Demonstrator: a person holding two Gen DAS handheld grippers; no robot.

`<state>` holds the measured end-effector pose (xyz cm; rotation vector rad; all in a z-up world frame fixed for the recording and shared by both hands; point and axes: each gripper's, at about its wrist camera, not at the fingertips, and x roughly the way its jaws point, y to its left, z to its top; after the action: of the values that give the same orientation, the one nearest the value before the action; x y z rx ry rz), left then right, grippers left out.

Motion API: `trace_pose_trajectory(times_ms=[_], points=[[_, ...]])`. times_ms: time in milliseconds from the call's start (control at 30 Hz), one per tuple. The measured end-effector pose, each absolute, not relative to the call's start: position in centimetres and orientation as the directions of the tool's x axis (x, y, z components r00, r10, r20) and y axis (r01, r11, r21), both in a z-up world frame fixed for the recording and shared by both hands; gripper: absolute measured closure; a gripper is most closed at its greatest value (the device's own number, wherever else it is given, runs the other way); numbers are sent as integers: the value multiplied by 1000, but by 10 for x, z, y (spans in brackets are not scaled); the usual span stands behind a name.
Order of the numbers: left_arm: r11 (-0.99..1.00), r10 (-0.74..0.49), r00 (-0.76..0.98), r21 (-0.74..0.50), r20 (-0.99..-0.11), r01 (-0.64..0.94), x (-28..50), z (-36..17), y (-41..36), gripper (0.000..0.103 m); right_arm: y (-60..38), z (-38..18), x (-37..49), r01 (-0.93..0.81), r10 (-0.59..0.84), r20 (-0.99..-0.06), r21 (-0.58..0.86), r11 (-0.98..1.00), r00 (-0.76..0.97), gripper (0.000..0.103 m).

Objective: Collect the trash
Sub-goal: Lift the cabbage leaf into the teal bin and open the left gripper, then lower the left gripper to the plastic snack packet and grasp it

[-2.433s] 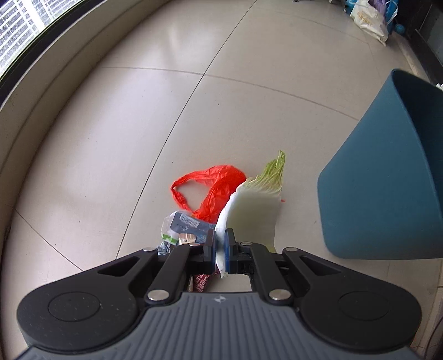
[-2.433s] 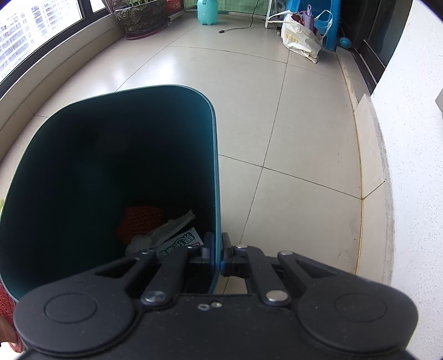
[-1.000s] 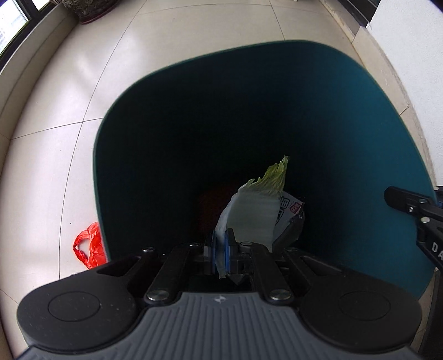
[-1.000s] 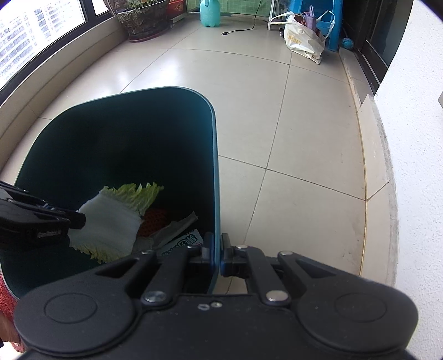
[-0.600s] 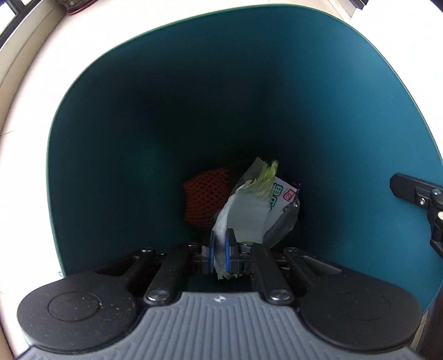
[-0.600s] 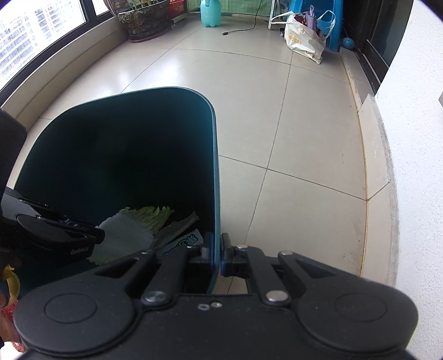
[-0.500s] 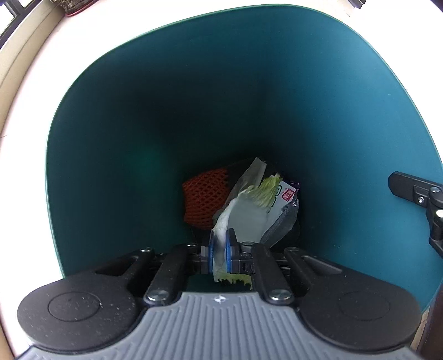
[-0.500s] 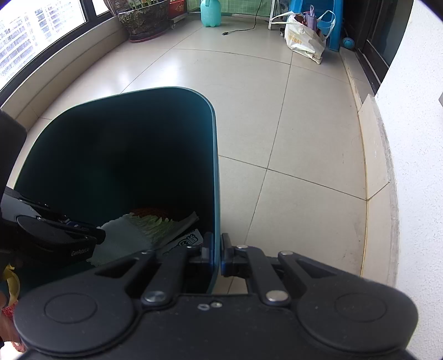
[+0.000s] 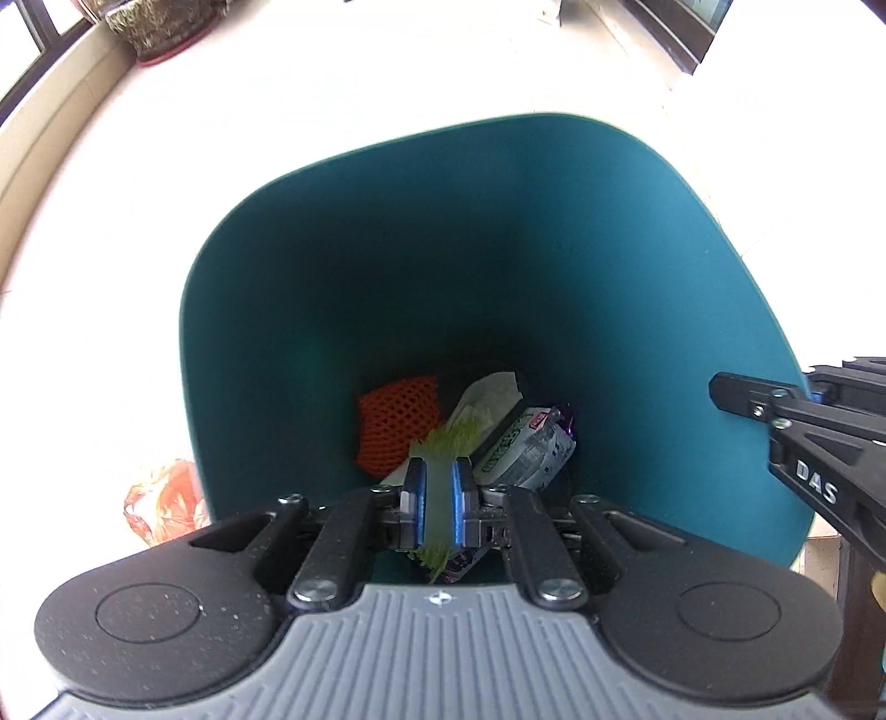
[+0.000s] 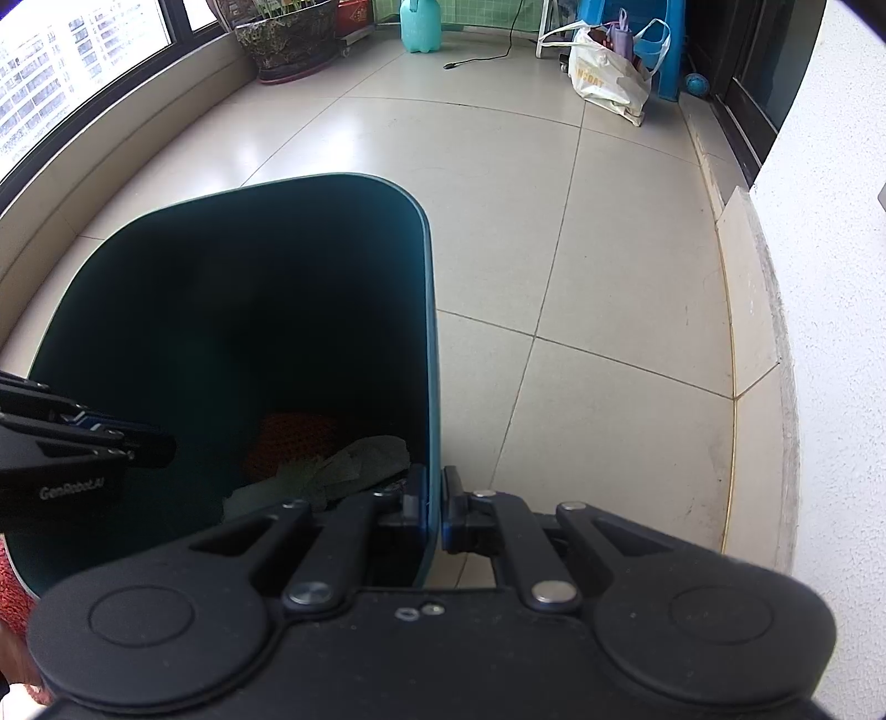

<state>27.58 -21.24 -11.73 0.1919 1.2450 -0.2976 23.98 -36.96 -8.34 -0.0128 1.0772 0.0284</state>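
My left gripper (image 9: 437,507) is over the mouth of the teal bin (image 9: 554,249), its jaws slightly parted with the cabbage leaf (image 9: 448,443) lying loose between and below them. An orange net (image 9: 396,423) and a printed wrapper (image 9: 526,448) lie in the bin's bottom. My right gripper (image 10: 434,509) is shut on the bin's rim (image 10: 429,332) and holds it tilted. The left gripper's fingers (image 10: 111,437) show at the left of the right wrist view, and the leaf (image 10: 332,471) lies in the bin.
A red plastic bag (image 9: 163,501) lies on the tiled floor left of the bin. In the right wrist view a plant pot (image 10: 288,39), a teal jug (image 10: 421,25) and a white shopping bag (image 10: 606,77) stand at the far end. A white wall (image 10: 830,277) runs along the right.
My left gripper carried the cabbage leaf from the floor into the bin, then its jaws parted and the leaf slid down. The right gripper kept its hold on the rim.
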Motion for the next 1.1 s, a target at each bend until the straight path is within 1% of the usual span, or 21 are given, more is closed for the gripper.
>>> trace_pose_trajectory(times_ms=[167, 467, 633, 800, 1033, 1100], points=[[944, -108, 343, 12, -933, 330, 265, -96, -201, 95, -370, -83, 240, -29, 17, -881, 4, 1000, 473, 99], [953, -158, 419, -27, -894, 301, 244, -55, -163, 95, -371, -83, 240, -29, 16, -882, 2, 1000, 472, 98], [960, -148, 459, -16, -876, 281, 231, -38, -135, 95, -370, -84, 240, -29, 13, -883, -1, 1000, 470, 97], [970, -145, 450, -37, -881, 240, 226, -41, -107, 95, -367, -84, 240, -28, 3, -883, -12, 1000, 469, 97], [982, -111, 463, -24, -880, 189, 224, -44, -66, 94, -364, -87, 240, -29, -3, -884, -19, 999, 467, 96], [987, -96, 467, -22, -879, 162, 228, -46, -51, 89, -363, -87, 241, -29, -5, -885, -21, 999, 466, 96]])
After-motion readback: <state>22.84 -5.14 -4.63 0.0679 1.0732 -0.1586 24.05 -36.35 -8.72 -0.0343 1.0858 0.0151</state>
